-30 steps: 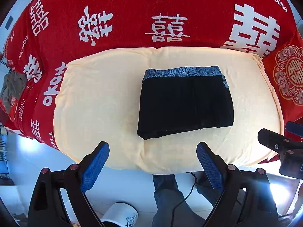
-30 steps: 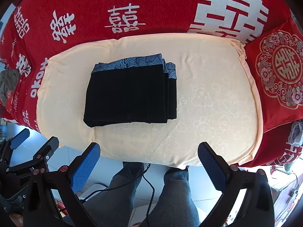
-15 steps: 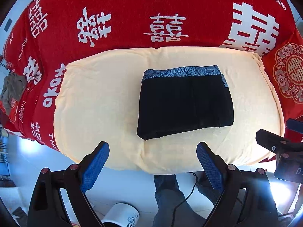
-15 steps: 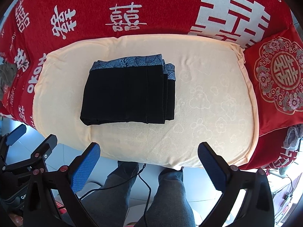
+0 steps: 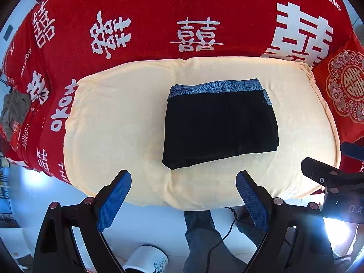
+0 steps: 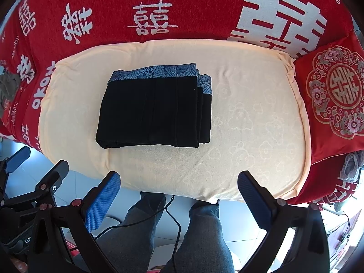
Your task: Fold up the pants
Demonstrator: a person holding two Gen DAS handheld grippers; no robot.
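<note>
Black pants (image 5: 219, 125) with a blue patterned waistband lie folded into a compact rectangle on a cream cushion (image 5: 118, 122). They also show in the right wrist view (image 6: 154, 111), on the cushion's (image 6: 250, 118) left half. My left gripper (image 5: 183, 186) is open and empty, held back from the cushion's front edge, above the floor. My right gripper (image 6: 178, 188) is open and empty at the cushion's front edge. Neither touches the pants.
A red wedding blanket (image 5: 159, 29) covers the sofa behind. A red embroidered pillow (image 6: 334, 95) sits at the right. A grey-brown garment (image 5: 13, 111) lies at the far left. The person's legs (image 6: 204, 234) and a cable are below. A white cup (image 5: 145, 259) stands on the floor.
The right wrist view has drifted slightly back, so the cushion sits a little lower left in it. The pants have not moved. Both grippers stay open.
</note>
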